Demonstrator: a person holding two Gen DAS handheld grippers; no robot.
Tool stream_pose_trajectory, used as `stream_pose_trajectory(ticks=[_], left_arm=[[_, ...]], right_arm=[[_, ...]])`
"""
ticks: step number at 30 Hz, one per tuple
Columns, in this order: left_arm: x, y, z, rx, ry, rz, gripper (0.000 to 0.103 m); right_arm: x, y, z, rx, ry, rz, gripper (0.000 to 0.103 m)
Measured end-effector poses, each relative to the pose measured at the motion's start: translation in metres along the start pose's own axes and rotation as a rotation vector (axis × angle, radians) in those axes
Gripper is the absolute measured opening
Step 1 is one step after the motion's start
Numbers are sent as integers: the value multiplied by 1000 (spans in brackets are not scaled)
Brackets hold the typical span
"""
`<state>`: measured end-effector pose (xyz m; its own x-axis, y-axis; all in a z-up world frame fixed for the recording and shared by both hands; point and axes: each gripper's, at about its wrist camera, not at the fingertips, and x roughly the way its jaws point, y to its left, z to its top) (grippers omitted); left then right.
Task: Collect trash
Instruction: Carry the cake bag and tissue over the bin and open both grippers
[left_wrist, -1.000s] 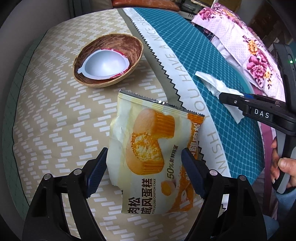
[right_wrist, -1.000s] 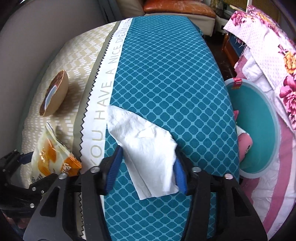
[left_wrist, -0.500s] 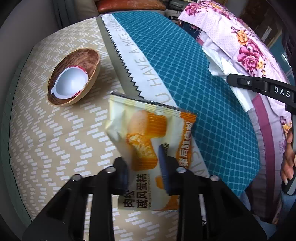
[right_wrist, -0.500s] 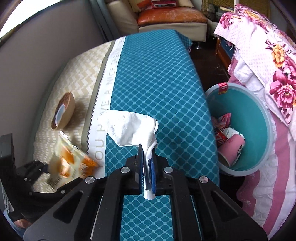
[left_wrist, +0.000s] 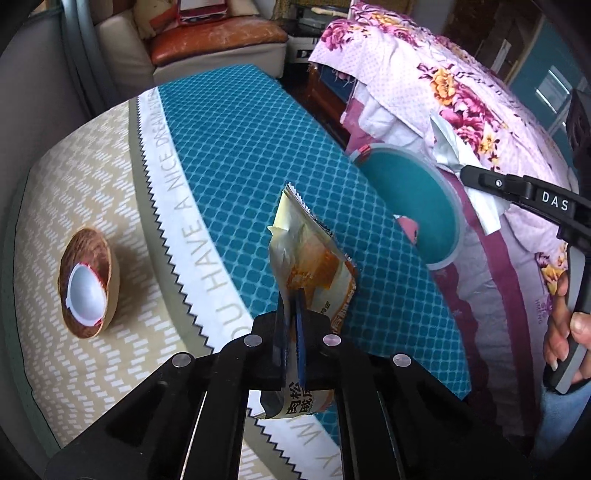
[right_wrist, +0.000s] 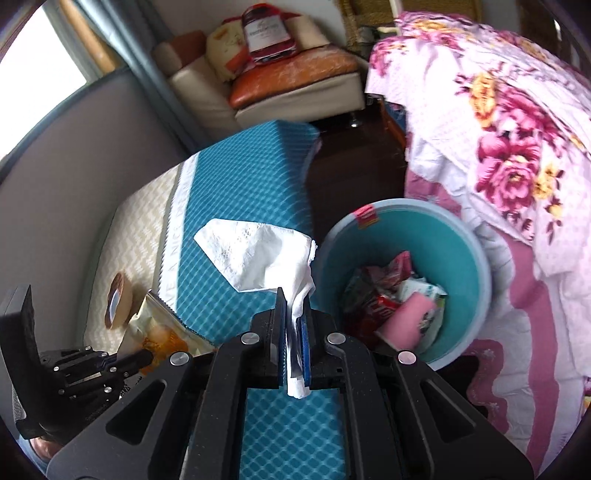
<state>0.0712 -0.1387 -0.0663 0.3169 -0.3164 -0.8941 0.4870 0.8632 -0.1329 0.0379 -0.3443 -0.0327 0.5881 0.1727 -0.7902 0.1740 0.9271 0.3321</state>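
In the left wrist view, a brown woven bowl (left_wrist: 90, 282) sits far left on the beige patterned cloth (left_wrist: 55, 206), holding a glossy white peel-off lid with a red rim. The left gripper (left_wrist: 291, 325) has its jaws pinched tight on a crinkled yellow cake wrapper (left_wrist: 306, 266), which hangs clear above the teal diamond-print cloth (left_wrist: 258, 155). Beyond the table edge the teal bin (left_wrist: 413, 199) shows only part of its smooth round inside, and at far right a hand (left_wrist: 565, 328) grips the other tool's handle.

The right wrist view looks straight into the bin (right_wrist: 476, 254), revealing what the other view hides: crumpled red and white packets and a pink cup lying at the bottom. The right gripper (right_wrist: 294, 332) is clamped on a soft, creased white tissue (right_wrist: 258, 254) that billows above the pads, just left of the bin's rim. A floral pink quilt (right_wrist: 509, 155) drapes on the right.
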Motion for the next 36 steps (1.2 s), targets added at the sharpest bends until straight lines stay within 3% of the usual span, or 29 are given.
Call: stream_pose_trajectory(ticks=[7,16,32,35,36], left_arm=[[-5,-31,35,46,-38,-38,4],[-12,-83,86,127,-117,-96,4],[57,-129,129,147,-60,-130,6],[61,-126,130,136,-55,-115,26],[62,-123,129,129,-58,-103,52]], right_arm=[[-7,-50,15,88,-27,-21,6],[-14,-87,24,134,-47,-37,6],[-13,-123,35,173,-16,-108,7],[-8,-124,36,174,-6,-113,7],[-7,-123,36,172,-3,-114,7]])
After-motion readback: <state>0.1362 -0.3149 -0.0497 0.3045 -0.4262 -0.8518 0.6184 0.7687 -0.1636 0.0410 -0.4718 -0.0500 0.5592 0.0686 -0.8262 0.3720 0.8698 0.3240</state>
